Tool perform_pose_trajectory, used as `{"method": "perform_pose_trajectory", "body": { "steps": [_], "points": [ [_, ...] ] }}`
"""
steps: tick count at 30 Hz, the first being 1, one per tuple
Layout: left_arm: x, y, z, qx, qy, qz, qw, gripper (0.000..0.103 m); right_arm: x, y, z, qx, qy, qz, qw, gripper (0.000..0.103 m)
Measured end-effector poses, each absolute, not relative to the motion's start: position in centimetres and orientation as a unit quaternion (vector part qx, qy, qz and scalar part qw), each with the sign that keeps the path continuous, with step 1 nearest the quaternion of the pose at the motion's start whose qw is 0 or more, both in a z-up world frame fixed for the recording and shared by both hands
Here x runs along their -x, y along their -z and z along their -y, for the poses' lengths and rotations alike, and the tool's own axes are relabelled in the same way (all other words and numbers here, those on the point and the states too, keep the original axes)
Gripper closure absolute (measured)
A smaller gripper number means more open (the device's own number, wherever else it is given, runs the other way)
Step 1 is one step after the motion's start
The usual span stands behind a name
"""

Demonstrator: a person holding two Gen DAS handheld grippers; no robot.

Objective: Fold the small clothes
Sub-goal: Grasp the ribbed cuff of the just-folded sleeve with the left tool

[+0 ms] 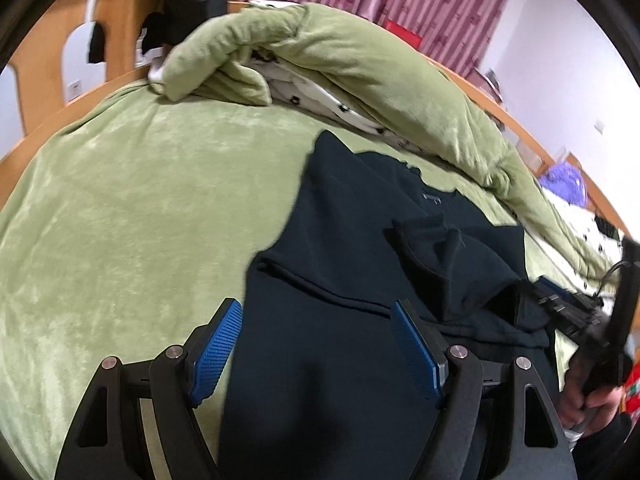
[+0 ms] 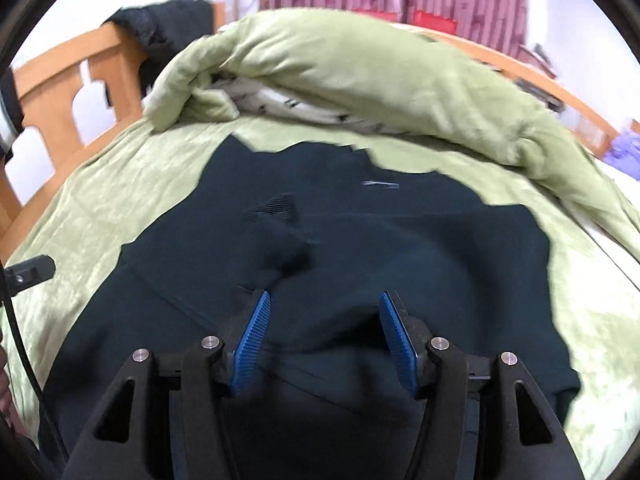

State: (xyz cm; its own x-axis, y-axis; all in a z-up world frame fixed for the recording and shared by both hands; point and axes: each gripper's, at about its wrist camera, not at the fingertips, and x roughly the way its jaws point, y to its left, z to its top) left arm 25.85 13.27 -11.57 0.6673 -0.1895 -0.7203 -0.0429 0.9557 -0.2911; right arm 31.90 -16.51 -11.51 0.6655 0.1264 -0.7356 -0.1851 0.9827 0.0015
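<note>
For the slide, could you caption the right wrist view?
Open right gripper above a dark garment on a green bedspread.

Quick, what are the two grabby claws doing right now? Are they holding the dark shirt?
Left gripper: open, holding nothing, over the dark garment.
Right gripper: open, holding nothing, above the same garment.

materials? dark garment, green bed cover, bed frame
Dark garment: looks like matte knit, possibly fleece or cotton; soft creases, stitched seams.
Green bed cover: plush, velvety; patchy sheen where the nap lies differently.
Bed frame: seems to be wood, orange-brown and smooth; grain not visible.
</note>
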Motion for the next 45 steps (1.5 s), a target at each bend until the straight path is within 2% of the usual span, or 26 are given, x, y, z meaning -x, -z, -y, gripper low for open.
{"method": "perform_pose_trajectory", "body": {
  "steps": [6,11,16,23,43,45],
  "points": [
    [-26.9,12.1,-9.6,0.114,0.058,-0.417,0.900,0.028,-30.4,11.2,25.7,-0.011,-0.009,-0.379,0.925,0.047],
    [-27.7,12.5,-6.3,0.065,0.055,-0.420,0.904,0.029,-30.2,13.3,32.9,-0.066,0.035,-0.392,0.917,0.047],
    [-28.2,11.4,-3.8,0.067,0.052,-0.410,0.908,0.029,-30.2,14.6,36.8,-0.075,0.051,-0.388,0.917,0.049],
    [-30.4,11.8,-0.2,0.040,0.038,-0.408,0.911,0.029,-30.4,16.2,39.2,-0.059,0.059,-0.398,0.914,0.053],
    [-36.5,16.5,4.8,0.010,0.032,-0.438,0.898,0.029,-31.2,17.9,38.2,-0.069,0.049,-0.427,0.900,0.053],
    [-37.0,17.2,5.2,0.003,0.034,-0.446,0.894,0.044,-31.4,18.3,37.8,-0.062,0.050,-0.431,0.899,0.053]
  ]
}}
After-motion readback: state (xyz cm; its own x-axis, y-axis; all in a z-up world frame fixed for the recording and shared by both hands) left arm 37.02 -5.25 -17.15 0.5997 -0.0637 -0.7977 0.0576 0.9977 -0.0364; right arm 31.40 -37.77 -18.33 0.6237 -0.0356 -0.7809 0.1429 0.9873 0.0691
